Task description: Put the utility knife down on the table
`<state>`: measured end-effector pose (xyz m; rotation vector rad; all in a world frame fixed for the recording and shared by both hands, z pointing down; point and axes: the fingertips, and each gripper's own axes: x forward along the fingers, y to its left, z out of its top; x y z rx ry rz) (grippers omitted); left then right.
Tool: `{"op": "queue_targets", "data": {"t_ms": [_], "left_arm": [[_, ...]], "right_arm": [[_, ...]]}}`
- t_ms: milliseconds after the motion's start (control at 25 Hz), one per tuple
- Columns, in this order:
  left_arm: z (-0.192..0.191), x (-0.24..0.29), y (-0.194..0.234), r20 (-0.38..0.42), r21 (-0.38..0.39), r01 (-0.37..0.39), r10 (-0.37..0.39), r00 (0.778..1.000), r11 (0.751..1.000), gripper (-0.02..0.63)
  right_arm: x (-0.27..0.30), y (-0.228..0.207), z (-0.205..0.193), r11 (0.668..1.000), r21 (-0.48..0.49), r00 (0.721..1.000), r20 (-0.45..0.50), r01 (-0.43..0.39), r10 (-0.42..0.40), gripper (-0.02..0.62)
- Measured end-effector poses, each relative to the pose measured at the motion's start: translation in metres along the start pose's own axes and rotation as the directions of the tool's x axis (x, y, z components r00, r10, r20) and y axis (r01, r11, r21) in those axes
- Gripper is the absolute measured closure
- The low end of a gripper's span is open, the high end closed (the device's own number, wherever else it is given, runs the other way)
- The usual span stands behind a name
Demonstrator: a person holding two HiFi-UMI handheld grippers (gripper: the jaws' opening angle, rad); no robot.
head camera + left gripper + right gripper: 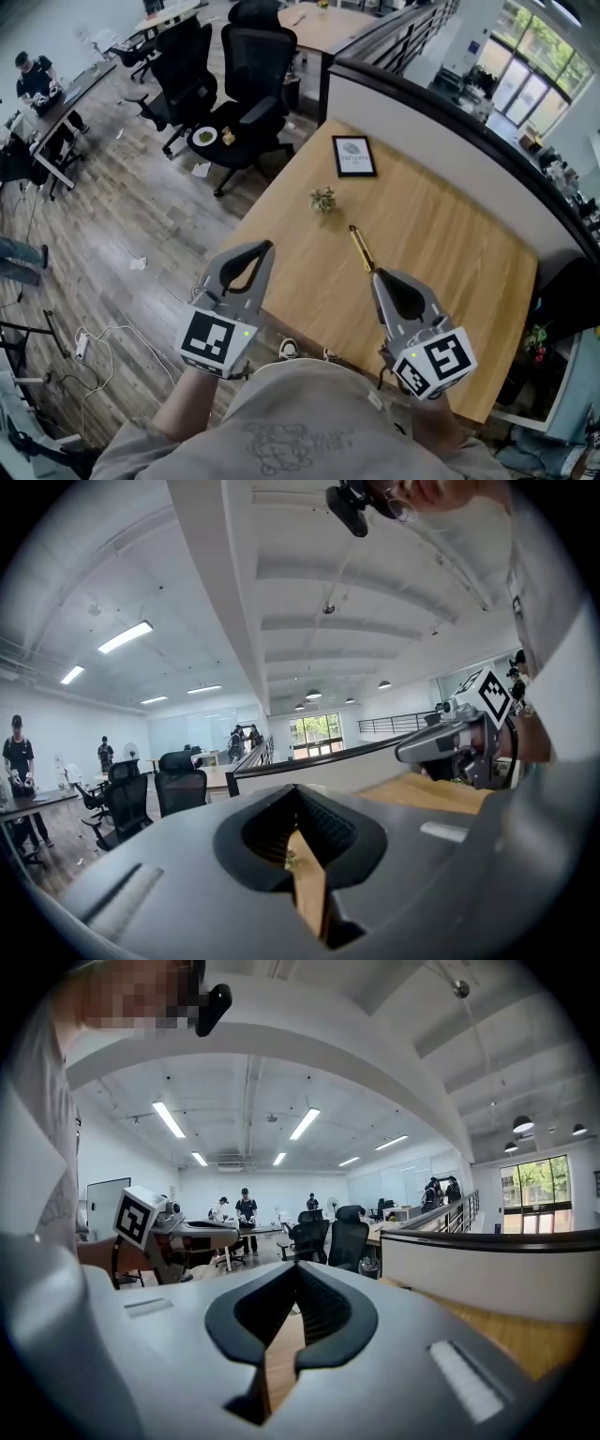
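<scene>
A yellow utility knife [361,247] lies flat on the wooden table [450,272], pointing away from me, and nothing holds it. My right gripper [377,276] hovers with its tips just short of the knife's near end, jaws shut and nothing between them [298,1267]. To the left, my left gripper [266,247] is over the table's near left edge. Its jaws meet at the tips and are also empty [298,791]. The knife is hidden in both gripper views.
A small potted plant [323,199] and a black picture frame [354,157] stand on the table beyond the knife. A low partition [441,117] bounds the table's far side. Black office chairs [246,94] stand on the wooden floor at left, with cables [103,342] lower left.
</scene>
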<state>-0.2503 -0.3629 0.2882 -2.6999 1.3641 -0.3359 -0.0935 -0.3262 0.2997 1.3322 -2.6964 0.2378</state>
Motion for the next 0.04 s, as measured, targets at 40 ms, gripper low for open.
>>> {"op": "queue_targets", "data": {"t_ms": [40], "left_arm": [[0.0001, -0.0013, 0.0016, 0.001, 0.0, -0.003, 0.003, 1.0, 1.0, 0.604]], "right_arm": [[0.0006, 0.0014, 0.0005, 1.0, -0.002, 1.0, 0.0, -0.001, 0.001, 0.584]]}}
